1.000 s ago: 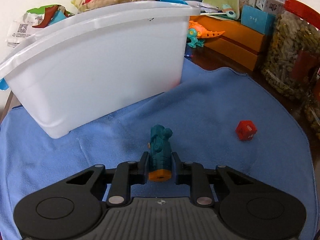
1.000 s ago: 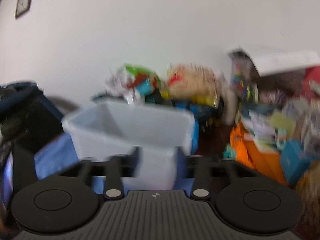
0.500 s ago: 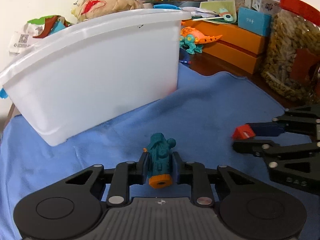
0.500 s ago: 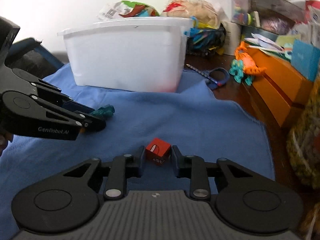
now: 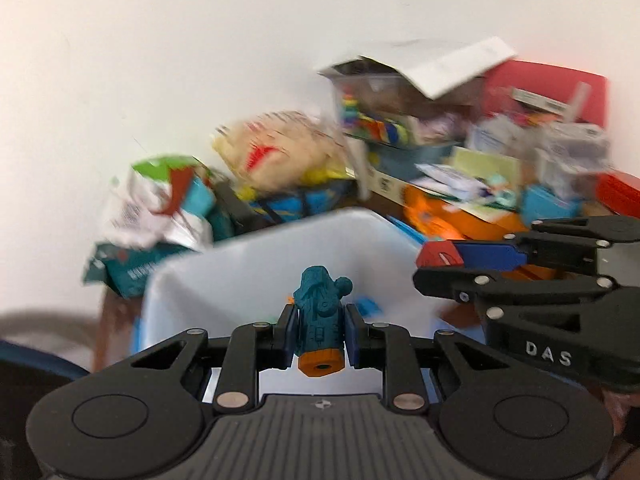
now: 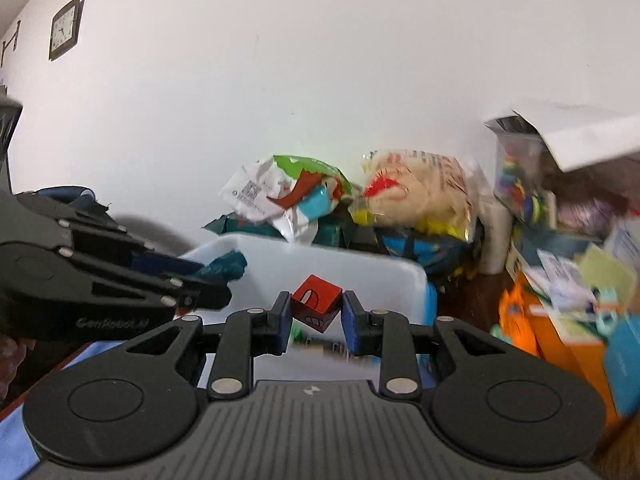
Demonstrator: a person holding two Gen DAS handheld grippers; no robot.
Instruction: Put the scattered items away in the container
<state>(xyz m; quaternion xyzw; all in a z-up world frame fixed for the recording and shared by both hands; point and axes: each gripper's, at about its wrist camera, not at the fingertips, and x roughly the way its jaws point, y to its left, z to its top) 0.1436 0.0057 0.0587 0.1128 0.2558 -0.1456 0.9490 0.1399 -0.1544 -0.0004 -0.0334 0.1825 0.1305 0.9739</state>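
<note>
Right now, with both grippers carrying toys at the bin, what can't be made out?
- Bin contents: both views, blurred and blocked by the grippers.
- Cloth: right view shows a corner only; the right gripper with its red cube covers the rest.
- Teal toy in the left gripper: underside hidden.

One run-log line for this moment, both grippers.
left gripper: shut on teal toy figure | right gripper: shut on red cube | both raised at white plastic bin | nothing released

Left tool (image 5: 319, 334) clamps teal toy (image 5: 320, 316) over white bin (image 5: 256, 264) (background blurred).
</note>
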